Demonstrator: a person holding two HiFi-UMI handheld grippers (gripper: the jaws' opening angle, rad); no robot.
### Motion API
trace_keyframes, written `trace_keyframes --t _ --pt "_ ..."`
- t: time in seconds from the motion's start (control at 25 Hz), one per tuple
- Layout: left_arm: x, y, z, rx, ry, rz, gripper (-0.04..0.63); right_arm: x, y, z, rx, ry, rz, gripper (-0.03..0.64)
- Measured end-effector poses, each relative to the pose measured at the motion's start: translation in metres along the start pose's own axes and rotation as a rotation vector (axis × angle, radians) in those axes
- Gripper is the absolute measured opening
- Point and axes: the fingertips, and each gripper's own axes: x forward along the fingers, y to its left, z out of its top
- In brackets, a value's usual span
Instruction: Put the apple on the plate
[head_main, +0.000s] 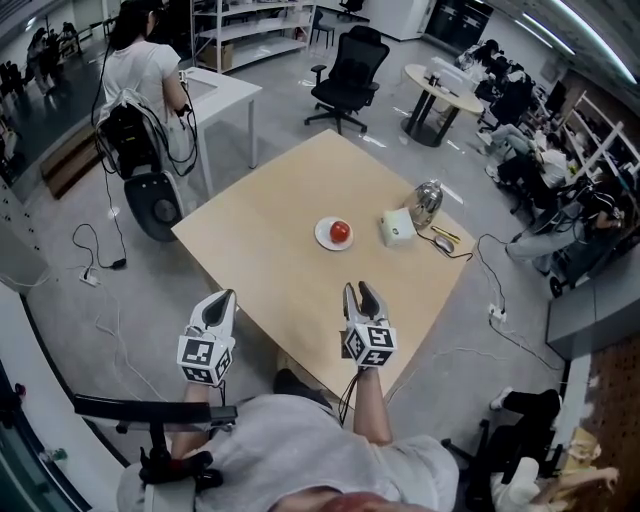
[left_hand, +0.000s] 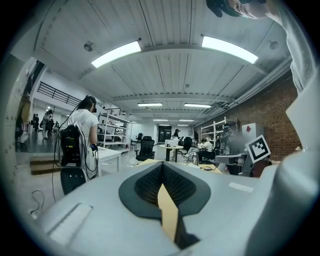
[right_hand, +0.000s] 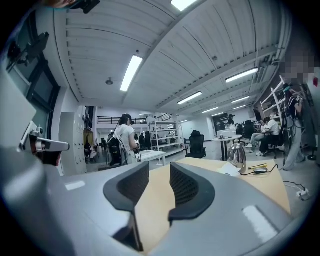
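Observation:
In the head view a red apple (head_main: 340, 231) lies on a small white plate (head_main: 324, 238) near the middle of the light wooden table (head_main: 270, 250). Both grippers hover at the table's near edge, well short of the plate. My left gripper (head_main: 220, 299) is off the table's near left edge, its jaws shut tip to tip with nothing in them (left_hand: 162, 165). My right gripper (head_main: 361, 292) points toward the plate over the near edge, its jaws open a little and empty (right_hand: 159, 166). Neither gripper view shows the apple.
A white box (head_main: 397, 227), a metal kettle (head_main: 427, 203) and a mouse with cable (head_main: 443, 241) sit right of the plate. Beyond the table stand a person with a backpack (head_main: 138, 75), a white desk (head_main: 222, 92) and a black office chair (head_main: 350, 70). Cables lie on the floor (head_main: 95, 262).

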Motion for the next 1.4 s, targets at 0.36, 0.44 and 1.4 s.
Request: trace_keyframes --t 0.36,0.44,1.4 --pt "-0.015 -0.007 -0.005 0.013 -0.025 0.004 0.020 -0.034 0.006 -0.008 0.012 -0.025 0.000 0.094" --pt "-0.020 -0.008 -0.010 0.016 -0.027 0.004 0.020 -0.042 0.008 -0.014 0.021 -0.030 0.000 0.086" --pt "-0.026 -0.038 -0.026 0.041 -0.022 -0.041 0.020 -0.096 0.010 -0.033 0.041 -0.055 -0.002 0.006"
